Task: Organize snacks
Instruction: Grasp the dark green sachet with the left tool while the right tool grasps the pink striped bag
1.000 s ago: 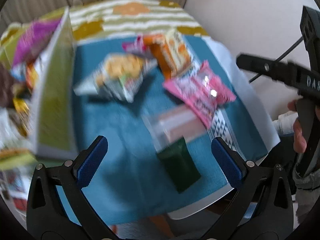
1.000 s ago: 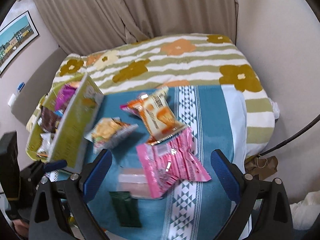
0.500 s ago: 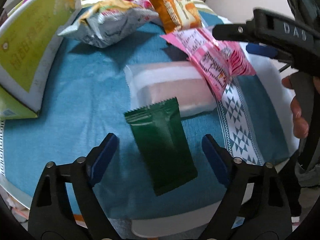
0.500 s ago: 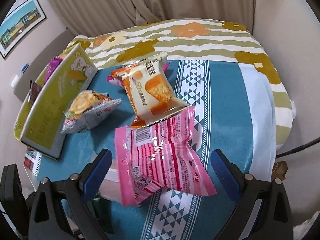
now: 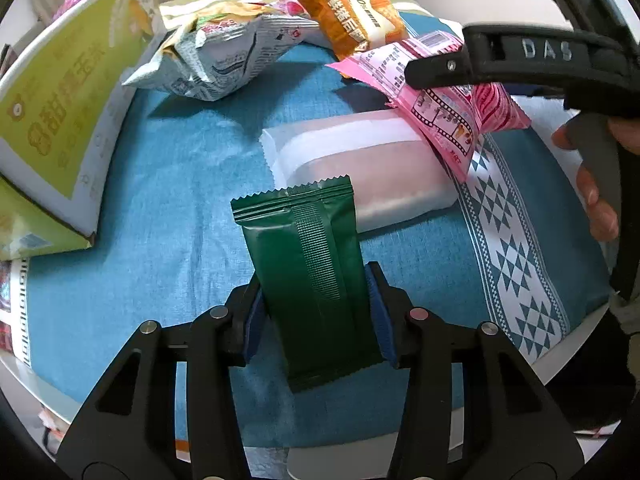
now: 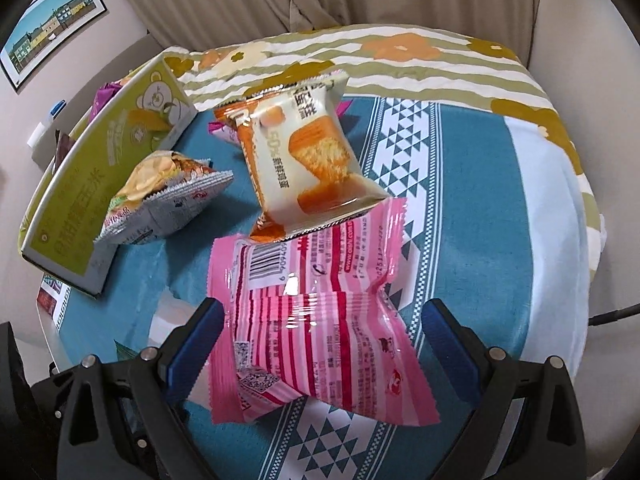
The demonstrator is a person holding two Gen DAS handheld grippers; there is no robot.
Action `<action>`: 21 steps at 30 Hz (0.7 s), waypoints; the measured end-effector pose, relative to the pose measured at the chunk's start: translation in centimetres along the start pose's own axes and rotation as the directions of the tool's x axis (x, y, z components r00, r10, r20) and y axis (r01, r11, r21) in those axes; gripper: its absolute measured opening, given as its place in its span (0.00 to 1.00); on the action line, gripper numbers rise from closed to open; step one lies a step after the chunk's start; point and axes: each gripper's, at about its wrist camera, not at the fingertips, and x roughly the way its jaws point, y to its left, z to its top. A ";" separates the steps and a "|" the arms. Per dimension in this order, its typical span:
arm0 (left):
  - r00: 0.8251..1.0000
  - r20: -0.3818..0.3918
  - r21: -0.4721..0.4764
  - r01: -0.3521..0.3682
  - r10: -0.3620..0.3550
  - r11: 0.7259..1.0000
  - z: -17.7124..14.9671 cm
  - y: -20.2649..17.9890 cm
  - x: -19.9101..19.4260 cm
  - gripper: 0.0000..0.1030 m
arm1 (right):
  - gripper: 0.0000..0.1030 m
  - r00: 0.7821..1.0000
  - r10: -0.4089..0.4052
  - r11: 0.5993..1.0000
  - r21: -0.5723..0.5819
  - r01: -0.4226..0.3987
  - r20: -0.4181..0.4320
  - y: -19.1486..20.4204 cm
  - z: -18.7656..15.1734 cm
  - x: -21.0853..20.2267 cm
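Observation:
My left gripper [image 5: 316,312] is shut on a dark green packet [image 5: 308,264] on the blue cloth [image 5: 180,168]. Behind it lie a white-pink packet [image 5: 360,164], a pink packet [image 5: 448,108], an orange cake packet [image 5: 352,12] and a silver chip bag [image 5: 224,56]. My right gripper [image 6: 324,340] is open, its fingers either side of the pink packet [image 6: 308,300]. Past it are the orange cake packet [image 6: 308,160] and the chip bag [image 6: 168,196]. The green snack box [image 6: 100,176] stands at the left.
The green box [image 5: 60,112] holds several other snacks at the far left. A flowered striped blanket [image 6: 400,60] lies beyond the cloth. The table edge [image 5: 552,368] runs close below. The right gripper's body [image 5: 520,64] hangs over the pink packet.
My left gripper came down and closed on the green packet. My right gripper moved lower and closer, now straddling the pink packet.

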 end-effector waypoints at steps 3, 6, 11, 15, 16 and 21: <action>1.000 -0.005 -0.015 0.013 -0.013 1.000 0.2 0.5 -0.3 0.41 | 0.95 1.000 0.005 1.000 -0.006 -0.006 -0.008 0.2 0.0 0.5; 1.000 -0.009 -0.027 0.025 -0.025 0.999 0.7 1.4 0.0 0.41 | 0.95 1.000 0.009 1.000 -0.008 -0.009 -0.010 0.2 -0.1 0.8; 0.999 -0.013 -0.045 0.031 -0.032 0.999 1.6 2.2 0.1 0.41 | 0.95 1.000 0.005 1.000 -0.019 -0.005 -0.011 0.4 -0.4 1.3; 0.999 -0.015 -0.057 0.041 -0.042 0.998 2.5 3.1 0.3 0.41 | 0.75 1.000 0.017 1.000 -0.013 -0.017 -0.010 0.3 -0.6 1.6; 0.999 -0.013 -0.060 0.041 -0.042 0.997 2.6 3.1 0.3 0.41 | 0.74 1.000 0.027 1.000 -0.008 -0.027 -0.002 0.3 -0.6 1.4; 0.999 0.005 -0.076 0.047 -0.047 0.996 2.4 3.1 -1.2 0.41 | 0.67 1.000 -0.005 1.000 -0.019 0.005 0.016 0.8 -0.4 0.7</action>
